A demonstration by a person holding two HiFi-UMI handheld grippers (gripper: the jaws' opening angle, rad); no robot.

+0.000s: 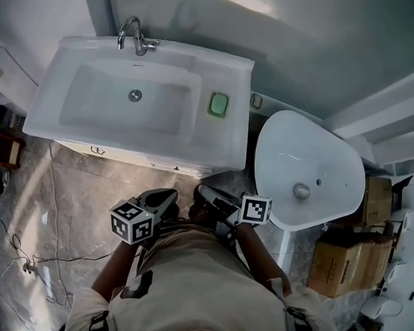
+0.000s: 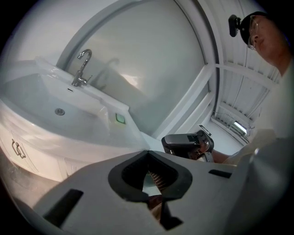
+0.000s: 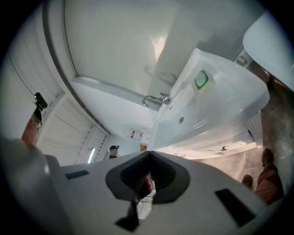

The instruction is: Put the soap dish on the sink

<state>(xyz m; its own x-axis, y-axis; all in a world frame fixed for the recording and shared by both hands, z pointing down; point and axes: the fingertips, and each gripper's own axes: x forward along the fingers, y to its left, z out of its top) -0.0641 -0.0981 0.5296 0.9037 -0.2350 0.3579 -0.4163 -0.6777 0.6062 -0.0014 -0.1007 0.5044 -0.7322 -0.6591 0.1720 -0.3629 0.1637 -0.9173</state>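
Observation:
A green soap dish (image 1: 218,104) lies flat on the right ledge of the white sink (image 1: 215,144), beside the basin. It also shows as a small green square in the left gripper view (image 2: 120,119) and the right gripper view (image 3: 201,79). Both grippers hang close to the person's body, well short of the sink front. My left gripper (image 1: 167,196) (image 2: 154,181) has its jaws together with nothing in them. My right gripper (image 1: 204,193) (image 3: 143,188) is shut and empty, tilted, and appears from the side in the left gripper view (image 2: 186,143).
A chrome faucet (image 1: 134,34) stands at the sink's back edge. A loose oval white basin (image 1: 307,170) sits to the right of the sink, with cardboard boxes (image 1: 340,258) behind it. Cables (image 1: 23,248) trail on the marble floor at the left.

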